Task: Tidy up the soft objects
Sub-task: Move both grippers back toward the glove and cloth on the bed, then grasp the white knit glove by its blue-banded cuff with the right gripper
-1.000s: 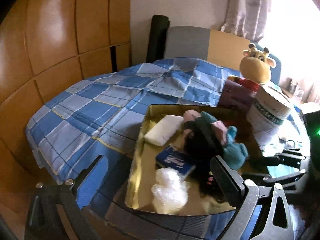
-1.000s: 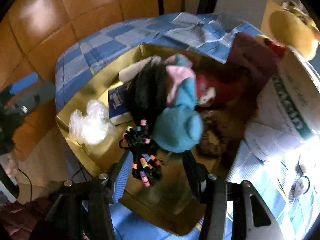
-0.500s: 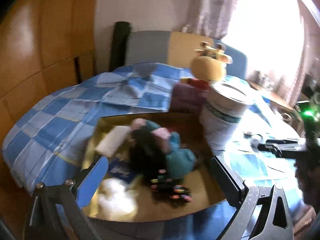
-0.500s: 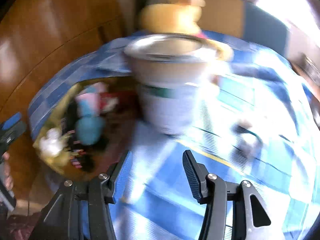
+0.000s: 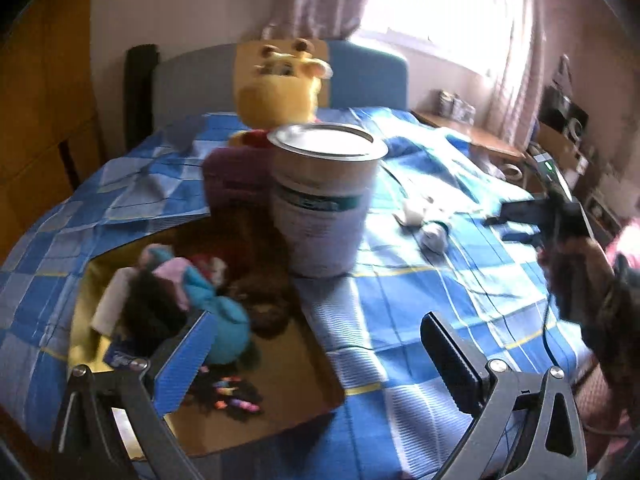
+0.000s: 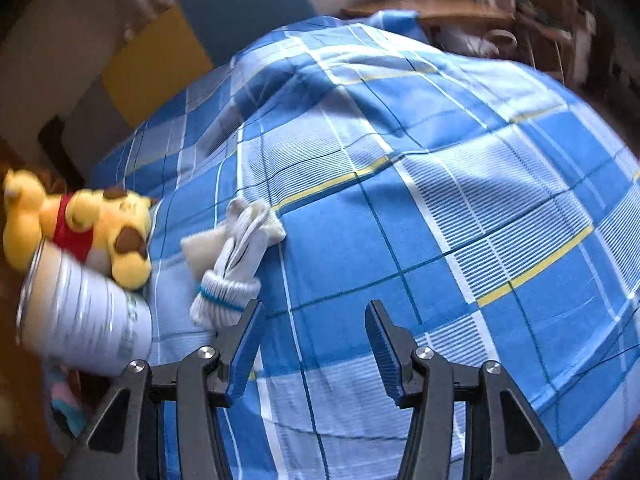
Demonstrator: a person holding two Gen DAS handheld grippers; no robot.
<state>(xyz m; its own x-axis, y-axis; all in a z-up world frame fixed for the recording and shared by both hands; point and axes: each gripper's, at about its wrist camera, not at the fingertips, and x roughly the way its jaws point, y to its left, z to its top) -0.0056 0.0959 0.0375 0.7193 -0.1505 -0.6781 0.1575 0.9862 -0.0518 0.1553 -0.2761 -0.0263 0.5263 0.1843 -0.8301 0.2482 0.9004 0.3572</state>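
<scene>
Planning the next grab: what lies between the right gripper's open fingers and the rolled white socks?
Only bare blue checked bedsheet; right gripper, white socks, right wrist view.

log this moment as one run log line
right gripper: open, empty | nearest item: white socks on bedspread | gold tray: doll inside

The left tool (image 5: 316, 340) is held with its jaws spread wide and nothing between them, angled downward. The right tool (image 6: 312, 328) is likewise tilted downward, its jaws parted and empty, and is gripped at the right edge of the left wrist view by a hand (image 5: 576, 268).
</scene>
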